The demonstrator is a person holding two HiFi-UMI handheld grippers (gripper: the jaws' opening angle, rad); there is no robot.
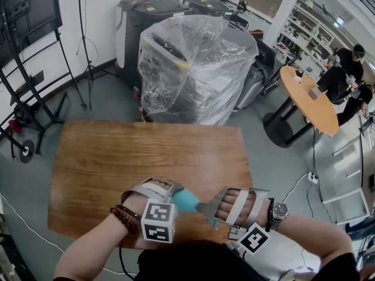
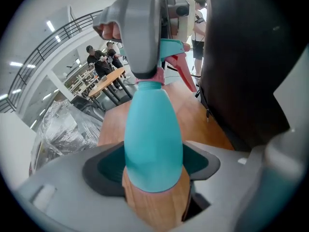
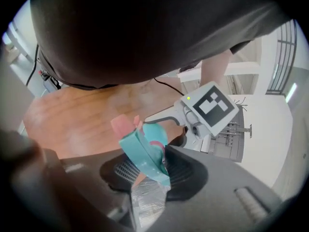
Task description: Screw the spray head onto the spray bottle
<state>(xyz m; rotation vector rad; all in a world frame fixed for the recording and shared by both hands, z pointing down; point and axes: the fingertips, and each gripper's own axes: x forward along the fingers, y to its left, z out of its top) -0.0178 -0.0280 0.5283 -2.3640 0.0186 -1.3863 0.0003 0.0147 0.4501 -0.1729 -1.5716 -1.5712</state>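
Bottle (image 2: 153,144) in left gripper (image 1: 177,196); right gripper (image 3: 149,174) seemingly pinching spray head (image 3: 144,151).

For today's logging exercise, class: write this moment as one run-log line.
left gripper: shut on spray bottle | right gripper: shut on spray head | spray head: sits on bottle neck

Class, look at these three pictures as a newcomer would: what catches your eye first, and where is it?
First comes the teal plastic spray bottle at the wooden table's near edge, clamped in the left gripper's jaws, with the right gripper closed on its teal-and-pink spray head. Behind the table looms a big machine wrapped in clear plastic.
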